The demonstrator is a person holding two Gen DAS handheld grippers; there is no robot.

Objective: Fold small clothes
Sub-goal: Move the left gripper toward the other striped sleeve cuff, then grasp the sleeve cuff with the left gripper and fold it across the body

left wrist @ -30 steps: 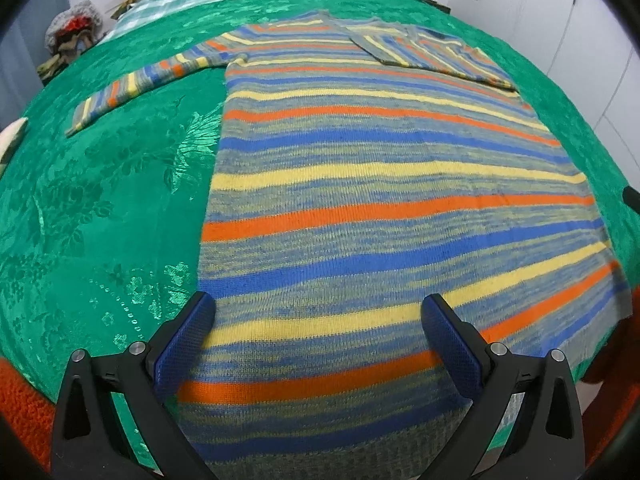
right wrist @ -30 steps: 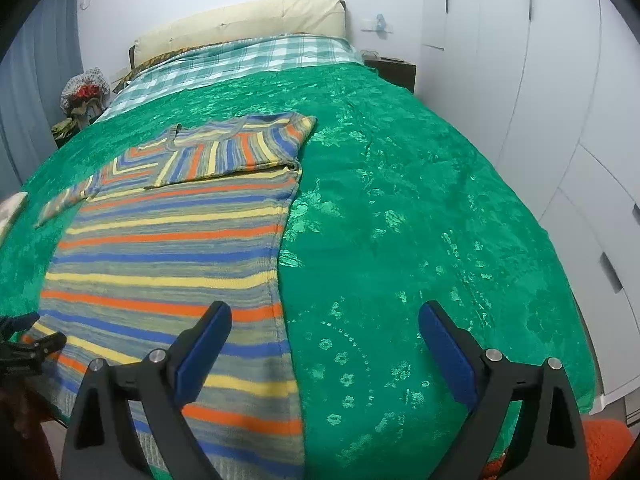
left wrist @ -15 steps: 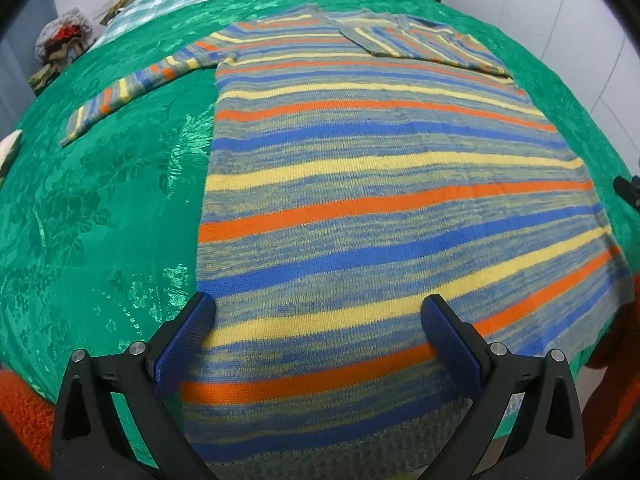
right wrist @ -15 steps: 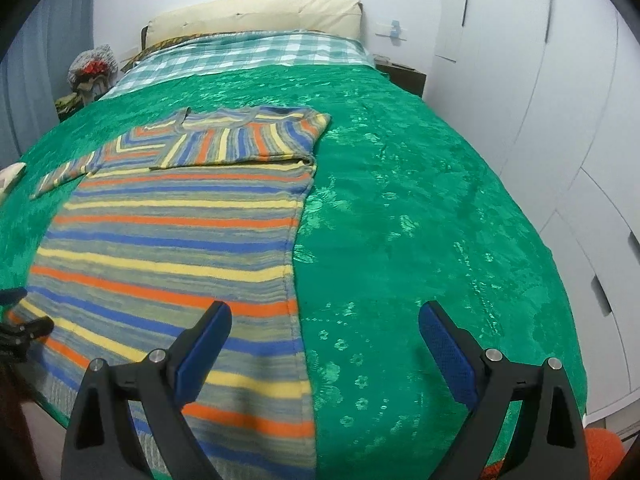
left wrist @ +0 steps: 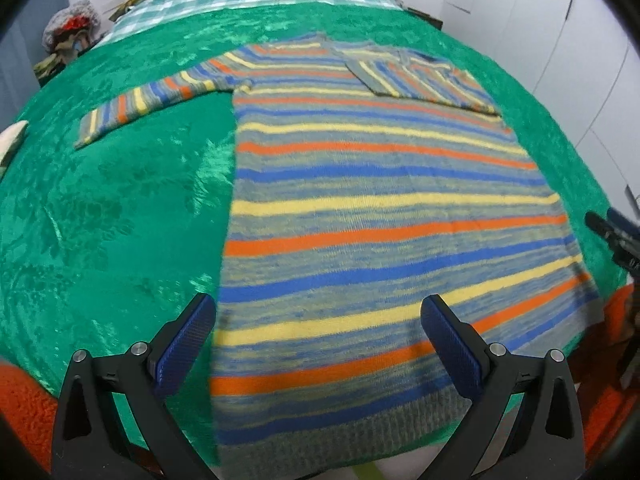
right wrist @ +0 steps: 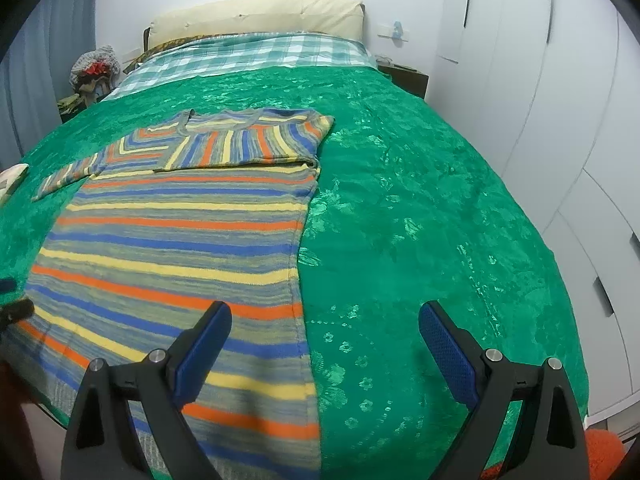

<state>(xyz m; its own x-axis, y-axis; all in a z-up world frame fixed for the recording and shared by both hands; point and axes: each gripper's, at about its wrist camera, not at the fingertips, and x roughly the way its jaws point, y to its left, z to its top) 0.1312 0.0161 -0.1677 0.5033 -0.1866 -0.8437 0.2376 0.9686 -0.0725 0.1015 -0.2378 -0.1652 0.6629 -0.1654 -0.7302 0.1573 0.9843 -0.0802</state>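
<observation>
Here, a striped knit sweater (left wrist: pixel 372 216) lies flat on a bed under a green patterned bedspread (right wrist: pixel 420 216), its folding only begun. One sleeve (right wrist: pixel 248 144) is already laid across the chest; the other sleeve (left wrist: pixel 156 100) stretches out to the side, and the body has yet to be folded, so most of the work appears to remain. The knit runs in orange, blue, yellow and grey bands, with a ribbed grey hem at the near edge of the bed. The left claw (left wrist: pixel 316 332) hovers wide and empty above the hem; the right claw (right wrist: pixel 324 332), equally wide and empty, straddles the sweater's side edge.
</observation>
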